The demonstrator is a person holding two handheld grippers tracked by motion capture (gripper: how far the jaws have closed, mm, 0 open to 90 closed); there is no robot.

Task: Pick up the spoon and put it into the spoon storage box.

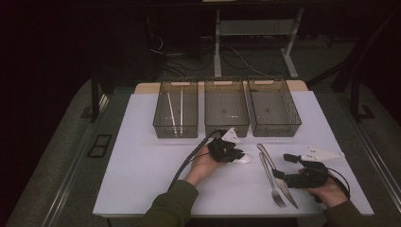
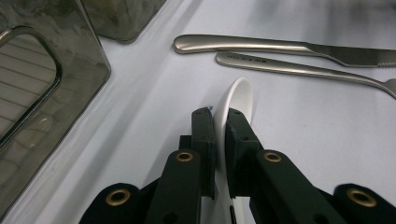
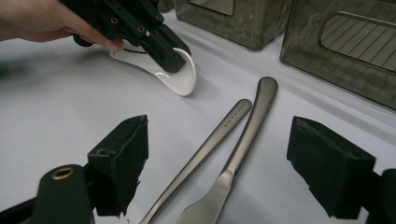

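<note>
A white ceramic spoon [image 1: 244, 159] [image 2: 241, 95] [image 3: 181, 80] lies on the white table just below the middle bin. My left gripper [image 1: 235, 154] [image 2: 220, 125] [image 3: 169, 59] is shut on the rim of its bowl, one jaw inside and one outside. To the right, a steel knife [image 1: 279, 176] [image 2: 261, 43] [image 3: 256, 116] and a steel fork [image 1: 271, 177] [image 2: 299, 69] [image 3: 219, 135] lie side by side, handles toward the bins. My right gripper [image 1: 283, 165] [image 3: 217, 140] stands open just above them, its jaws wide on either side of the two pieces.
Three grey see-through bins [image 1: 226, 108] stand in a row at the back of the table [image 1: 142, 179]. The left bin [image 1: 161, 113] holds two pale sticks [image 1: 176, 106]. A bin's wall [image 2: 51, 93] stands close to the left gripper.
</note>
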